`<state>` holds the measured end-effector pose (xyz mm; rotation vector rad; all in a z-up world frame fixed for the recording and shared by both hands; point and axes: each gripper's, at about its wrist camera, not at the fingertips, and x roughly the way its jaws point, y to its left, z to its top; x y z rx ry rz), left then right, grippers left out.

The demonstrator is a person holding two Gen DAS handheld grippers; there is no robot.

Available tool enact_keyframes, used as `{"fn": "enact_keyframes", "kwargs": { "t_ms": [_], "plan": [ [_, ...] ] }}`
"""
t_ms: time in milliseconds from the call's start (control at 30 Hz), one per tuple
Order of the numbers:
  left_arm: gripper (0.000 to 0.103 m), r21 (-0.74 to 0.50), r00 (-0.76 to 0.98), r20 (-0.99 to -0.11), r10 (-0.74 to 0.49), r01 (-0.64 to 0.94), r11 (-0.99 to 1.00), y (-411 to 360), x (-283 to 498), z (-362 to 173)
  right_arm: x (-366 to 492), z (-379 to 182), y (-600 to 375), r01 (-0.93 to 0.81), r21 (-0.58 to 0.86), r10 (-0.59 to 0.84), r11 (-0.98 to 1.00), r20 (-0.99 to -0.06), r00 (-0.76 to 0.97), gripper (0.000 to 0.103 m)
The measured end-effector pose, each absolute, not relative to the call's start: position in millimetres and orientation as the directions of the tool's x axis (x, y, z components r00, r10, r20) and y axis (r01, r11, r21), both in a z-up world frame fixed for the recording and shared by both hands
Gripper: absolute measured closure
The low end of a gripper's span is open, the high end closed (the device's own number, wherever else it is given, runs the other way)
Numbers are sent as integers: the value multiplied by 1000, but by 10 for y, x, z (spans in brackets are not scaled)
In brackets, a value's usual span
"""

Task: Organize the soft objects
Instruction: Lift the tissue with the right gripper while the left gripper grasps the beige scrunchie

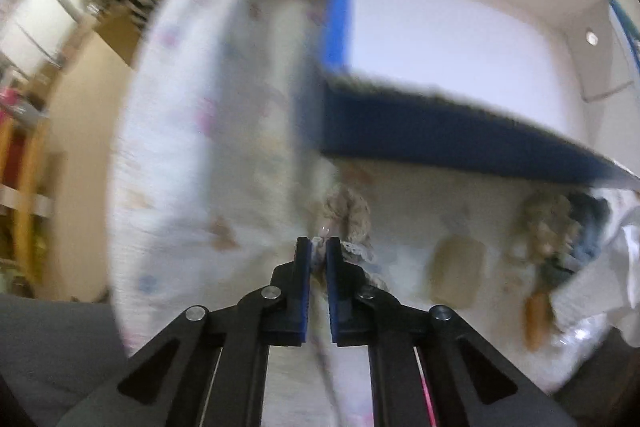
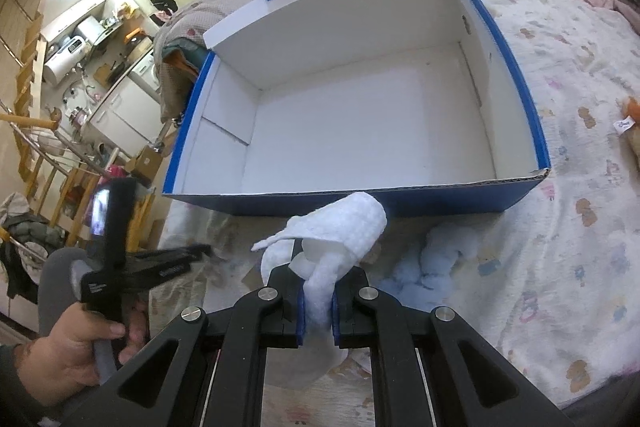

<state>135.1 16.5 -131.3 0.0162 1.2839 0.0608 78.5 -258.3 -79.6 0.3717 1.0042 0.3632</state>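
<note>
1. Right gripper [image 2: 318,301], bottom centre of the right wrist view: jaws pinched on a white fleecy cloth [image 2: 340,227], which bunches up above the fingertips and hangs below them.
2. Left gripper [image 1: 318,259], bottom centre of the blurred left wrist view: jaws nearly together on a beige lacy fabric piece [image 1: 348,219]; looks pinched, blur makes it hard to confirm.
3. Blue cardboard box [image 2: 400,203], open and white inside, sits just above the white cloth in frame, on the patterned bedsheet [image 2: 580,87]. Nothing visible inside.
4. Pale blue soft item [image 2: 424,267] lies on the sheet right of the gripper, near the box front wall.
5. Step, judged: carrying picked items to the box. Next: lift the cloth over the front wall, then release inside.
</note>
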Motion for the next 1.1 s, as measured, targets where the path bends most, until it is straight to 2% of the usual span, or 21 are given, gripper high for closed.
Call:
{"fn": "enact_keyframes", "kwargs": {
  "t_ms": [367, 567, 700, 1100],
  "plan": [
    [97, 22, 383, -923, 35, -37, 999, 122, 1192, -1001, 751, -781, -2619, -106, 453, 440, 885, -743, 504, 92],
    [97, -55, 449, -893, -30, -43, 998, 150, 917, -690, 712, -673, -2611, -126, 437, 432, 890, -725, 537, 92],
    [97, -162, 512, -850, -124, -31, 986, 232, 759, -416, 620, -500, -2644, -146, 450, 445, 881, -684, 578, 92],
    [97, -135, 633, -762, -136, 50, 990, 64, 1069, 186, 993, 126, -2695, -175, 385, 397, 906, -632, 665, 92]
  ]
}}
